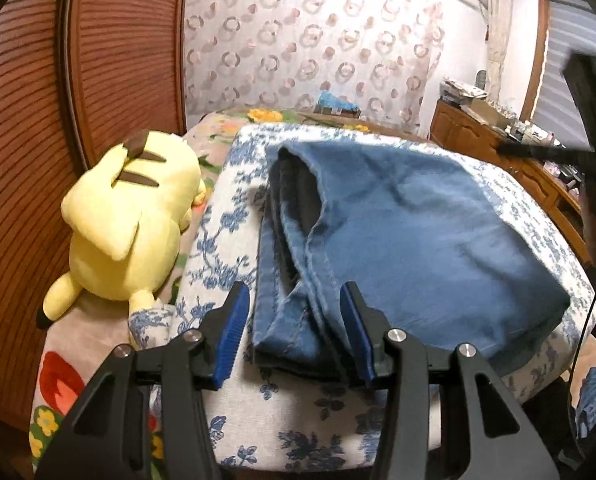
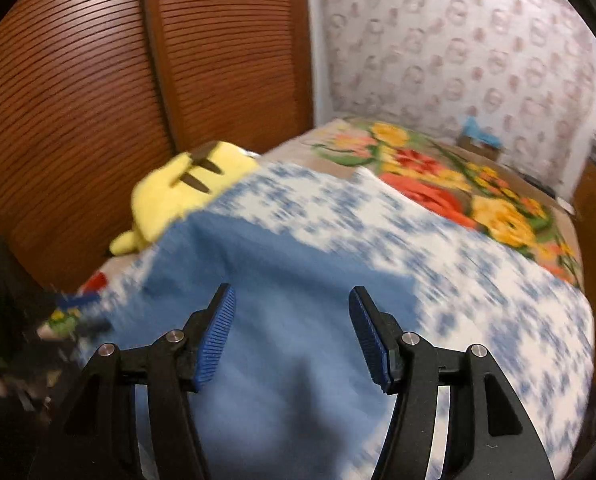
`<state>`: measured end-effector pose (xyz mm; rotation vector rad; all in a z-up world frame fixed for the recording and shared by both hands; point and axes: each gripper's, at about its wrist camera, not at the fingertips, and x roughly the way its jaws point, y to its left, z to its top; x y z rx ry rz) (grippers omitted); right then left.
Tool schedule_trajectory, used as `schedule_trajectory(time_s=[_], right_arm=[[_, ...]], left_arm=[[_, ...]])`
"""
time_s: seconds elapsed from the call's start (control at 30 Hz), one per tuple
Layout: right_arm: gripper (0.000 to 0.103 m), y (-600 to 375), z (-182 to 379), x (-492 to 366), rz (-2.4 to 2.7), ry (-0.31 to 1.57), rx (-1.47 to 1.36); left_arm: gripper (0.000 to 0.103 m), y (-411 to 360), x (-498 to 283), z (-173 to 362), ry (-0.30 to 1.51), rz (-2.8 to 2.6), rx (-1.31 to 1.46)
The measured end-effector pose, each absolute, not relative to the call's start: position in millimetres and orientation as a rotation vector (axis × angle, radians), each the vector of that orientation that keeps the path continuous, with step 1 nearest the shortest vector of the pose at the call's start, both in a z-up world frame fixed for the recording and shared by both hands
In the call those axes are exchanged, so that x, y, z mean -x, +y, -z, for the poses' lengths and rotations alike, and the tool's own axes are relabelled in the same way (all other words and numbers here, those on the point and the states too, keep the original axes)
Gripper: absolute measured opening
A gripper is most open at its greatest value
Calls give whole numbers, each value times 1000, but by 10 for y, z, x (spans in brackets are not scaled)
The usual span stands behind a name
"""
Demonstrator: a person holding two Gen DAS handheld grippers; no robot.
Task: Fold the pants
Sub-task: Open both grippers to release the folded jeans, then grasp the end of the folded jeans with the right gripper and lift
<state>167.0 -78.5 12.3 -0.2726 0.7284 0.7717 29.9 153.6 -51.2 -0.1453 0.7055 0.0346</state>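
Where the blue pants (image 1: 409,240) lie folded into a thick bundle on the white cushion with blue flowers (image 1: 298,420), no label or writing can be read on them. Over their near left corner hangs the left gripper (image 1: 294,312), its blue pads (image 1: 230,332) standing apart with the layered hem edges showing between them, nothing pinched. Above the cloth on the other side, the right gripper (image 2: 292,320) is also spread and empty, its view blurred. Beside the cushion a yellow plush toy (image 1: 126,220) lies face down on a flowered blanket (image 2: 477,196), next to slatted wooden doors (image 1: 78,80).
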Motion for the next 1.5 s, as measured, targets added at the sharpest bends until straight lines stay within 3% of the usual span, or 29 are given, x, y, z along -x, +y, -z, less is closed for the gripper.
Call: schedule_trajectory(time_s=[0.37,1.23,1.33,1.47,1.5], right_arm=[[61,-1489,163,-1196,-728,746,193],[60,-1652,911,-962,-716,901,98],[48,-1637,920,-968,-739,907,77],[20,-1643,825,-948,-778,872,45],[18,-1636,770,-931,-792,856,38]], left_arm=[[46,956,-372,249,670,91,83],[46,597,-481,726,772,149,59],[46,600,-431,763,761,155,50],[47,622,-391,770,754,164,49],[47,633,-376,767,754,168,49]])
